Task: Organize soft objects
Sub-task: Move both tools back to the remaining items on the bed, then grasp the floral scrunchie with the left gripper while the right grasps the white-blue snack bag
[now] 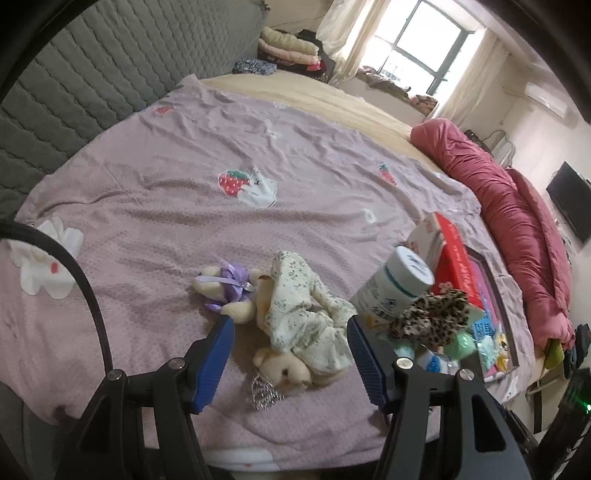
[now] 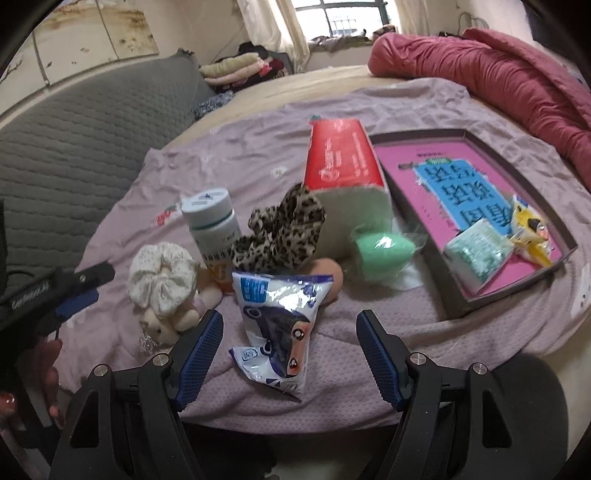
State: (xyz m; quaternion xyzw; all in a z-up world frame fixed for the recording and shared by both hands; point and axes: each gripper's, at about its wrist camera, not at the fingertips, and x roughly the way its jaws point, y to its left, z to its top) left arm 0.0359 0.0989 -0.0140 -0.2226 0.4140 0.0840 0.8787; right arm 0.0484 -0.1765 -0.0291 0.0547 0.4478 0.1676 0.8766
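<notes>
Floral scrunchie (image 1: pixel 306 314) near the bed's (image 1: pixel 147 206) front edge looks light, squashy; pinch its bunched middle. Left gripper (image 1: pixel 291 358) and right gripper (image 2: pixel 290 354) gape empty.

1. The bed (image 1: pixel 155 177) takes up most of the room and is covered with a wrinkly lilac blanket (image 1: pixel 314 140) that has strawberry patches on it.
2. A grey quilted headboard (image 1: pixel 92 74) runs along one side.
3. There's a rolled-up pinkish-red duvet (image 1: pixel 491 177) bunched along the opposite edge.
4. Daylight comes in bright through a dark-framed window (image 1: pixel 424 48) with cream curtains (image 1: pixel 343 33) hanging beside it.
5. Folded bedding and clothes (image 1: pixel 288 48) are stacked near the window.
6. A dark TV screen (image 1: pixel 569 206) is on the pale wall (image 1: pixel 532 122), with a white air conditioner (image 1: pixel 546 99) higher up.
</notes>
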